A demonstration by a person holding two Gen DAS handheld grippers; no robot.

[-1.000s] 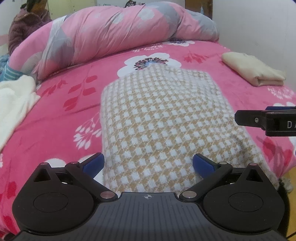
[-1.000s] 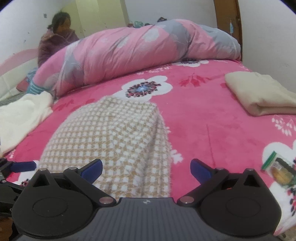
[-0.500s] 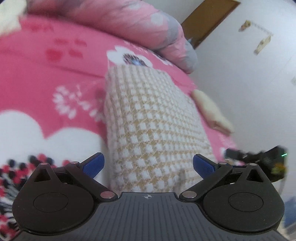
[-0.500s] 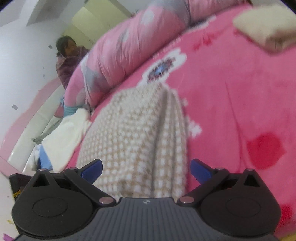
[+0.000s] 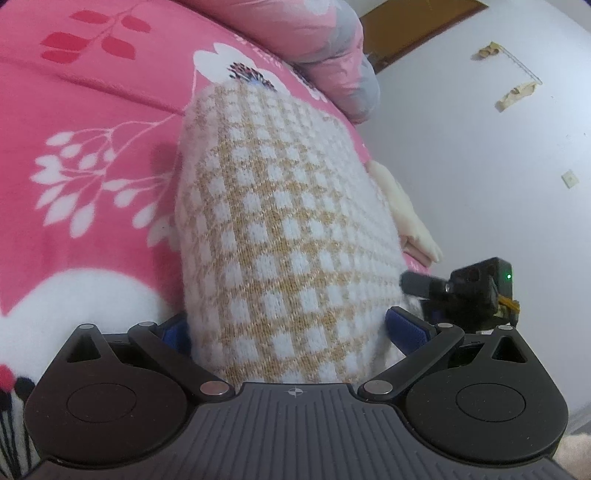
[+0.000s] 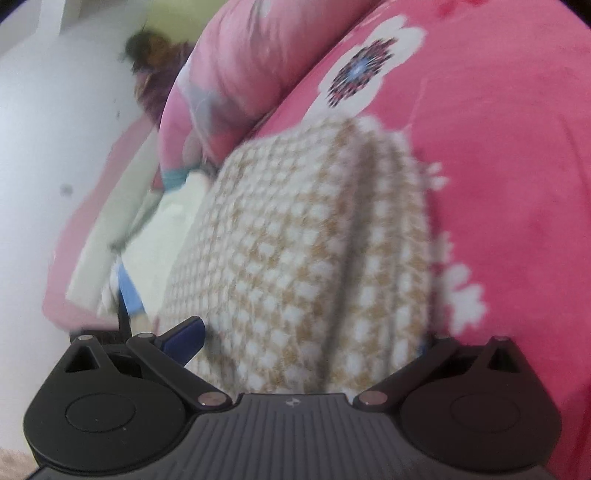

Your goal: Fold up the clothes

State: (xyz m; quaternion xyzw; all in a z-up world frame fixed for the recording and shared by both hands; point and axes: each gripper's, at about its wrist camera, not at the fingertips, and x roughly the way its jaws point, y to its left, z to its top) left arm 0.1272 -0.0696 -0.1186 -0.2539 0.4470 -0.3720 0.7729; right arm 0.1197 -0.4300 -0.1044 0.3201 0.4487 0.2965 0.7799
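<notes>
A tan-and-white checked knitted garment (image 5: 280, 229) lies folded into a long strip on the pink floral bed cover (image 5: 92, 122). Its near end sits between the blue pads (image 5: 406, 328) of my left gripper (image 5: 291, 332), which is open and tilted. In the blurred right wrist view the same garment (image 6: 314, 240) fills the gap of my right gripper (image 6: 306, 343), also open; its left pad (image 6: 184, 336) shows, while the right pad is hidden behind the knit. In the left wrist view the right gripper (image 5: 461, 291) appears at the garment's right corner.
A rolled pink-and-grey duvet (image 5: 325, 33) lies across the far side of the bed. A folded cream garment (image 5: 406, 218) rests by the right edge near the wall (image 5: 480, 147). A white cloth (image 6: 162, 229) lies left, and a person (image 6: 155, 74) sits beyond it.
Both grippers have dropped lower, rolled sideways and closed in on the garment's near end, which now lies between their fingers. The fingers stay as wide apart as before.
</notes>
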